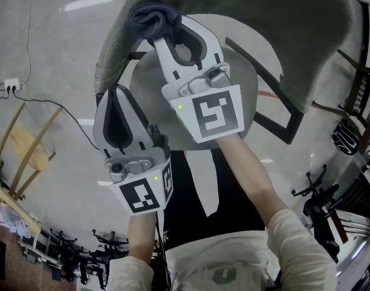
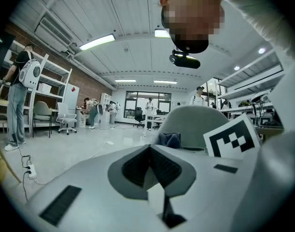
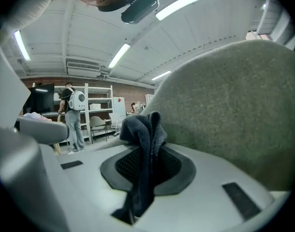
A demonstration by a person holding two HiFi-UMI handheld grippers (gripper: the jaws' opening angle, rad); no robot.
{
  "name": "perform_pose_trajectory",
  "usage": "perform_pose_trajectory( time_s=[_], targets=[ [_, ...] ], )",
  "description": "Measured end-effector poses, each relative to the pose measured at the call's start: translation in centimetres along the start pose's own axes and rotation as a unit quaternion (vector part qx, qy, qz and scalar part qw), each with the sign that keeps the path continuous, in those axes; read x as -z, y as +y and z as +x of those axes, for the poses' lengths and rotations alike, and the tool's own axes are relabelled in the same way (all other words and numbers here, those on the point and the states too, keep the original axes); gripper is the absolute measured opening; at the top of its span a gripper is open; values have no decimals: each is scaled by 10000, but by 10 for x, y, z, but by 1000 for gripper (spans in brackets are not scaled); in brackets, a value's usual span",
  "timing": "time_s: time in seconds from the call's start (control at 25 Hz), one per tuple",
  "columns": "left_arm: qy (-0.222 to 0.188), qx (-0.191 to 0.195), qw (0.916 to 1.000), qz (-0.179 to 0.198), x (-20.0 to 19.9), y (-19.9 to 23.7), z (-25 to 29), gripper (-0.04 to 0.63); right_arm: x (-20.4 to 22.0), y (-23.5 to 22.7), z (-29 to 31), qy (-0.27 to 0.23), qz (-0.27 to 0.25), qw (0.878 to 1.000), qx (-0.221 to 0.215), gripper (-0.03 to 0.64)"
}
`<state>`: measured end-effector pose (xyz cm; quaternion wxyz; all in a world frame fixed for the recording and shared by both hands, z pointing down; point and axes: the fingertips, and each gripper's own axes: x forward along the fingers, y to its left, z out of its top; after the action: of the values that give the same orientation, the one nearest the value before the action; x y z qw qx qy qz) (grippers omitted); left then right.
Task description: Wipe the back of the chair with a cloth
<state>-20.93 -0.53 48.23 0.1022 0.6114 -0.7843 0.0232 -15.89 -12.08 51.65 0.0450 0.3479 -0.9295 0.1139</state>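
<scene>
The chair's grey-green fabric back [image 1: 282, 35] fills the top of the head view. A dark blue cloth [image 1: 151, 18] is bunched against the back's left upper edge, and my right gripper [image 1: 162, 34] is shut on it. In the right gripper view the cloth [image 3: 142, 144] hangs pinched between the jaws, touching the chair back [image 3: 234, 105]. My left gripper [image 1: 116, 93] hangs lower left, beside the back's left edge, jaws closed with nothing between them. From the left gripper view, the cloth [image 2: 168, 139] and the chair back [image 2: 196, 124] lie just ahead of the left gripper [image 2: 148, 150].
The chair's seat [image 1: 261, 83] and a black armrest [image 1: 276, 126] lie below the back. A power strip [image 1: 11, 85] with a cable sits on the floor at left, near a yellow wooden stool [image 1: 27, 147]. Black chair bases [image 1: 315, 193] stand at right. A person with a backpack [image 2: 19, 95] stands by shelves.
</scene>
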Motion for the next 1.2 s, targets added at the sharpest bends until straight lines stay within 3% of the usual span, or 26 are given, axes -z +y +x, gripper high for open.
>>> perform_pose_trajectory(
  time_s=[0.2, 0.44, 0.84, 1.2],
  targets=[
    [-61, 189, 9998, 89, -5, -8, 13, 15, -1, -54, -10, -94, -84, 9947, 1023, 58],
    [12, 544, 9983, 216, 0, -30, 21, 15, 0, -104, -37, -29, -105, 9786, 2055, 58],
    [69, 1159, 9925, 376, 3, -72, 36, 15, -1, -178, -113, -147, 93, 9281, 3719, 58],
    [181, 1753, 9831, 502, 10, -117, 38, 15, 4, -202, -179, -124, 55, 8865, 4626, 58]
  ],
)
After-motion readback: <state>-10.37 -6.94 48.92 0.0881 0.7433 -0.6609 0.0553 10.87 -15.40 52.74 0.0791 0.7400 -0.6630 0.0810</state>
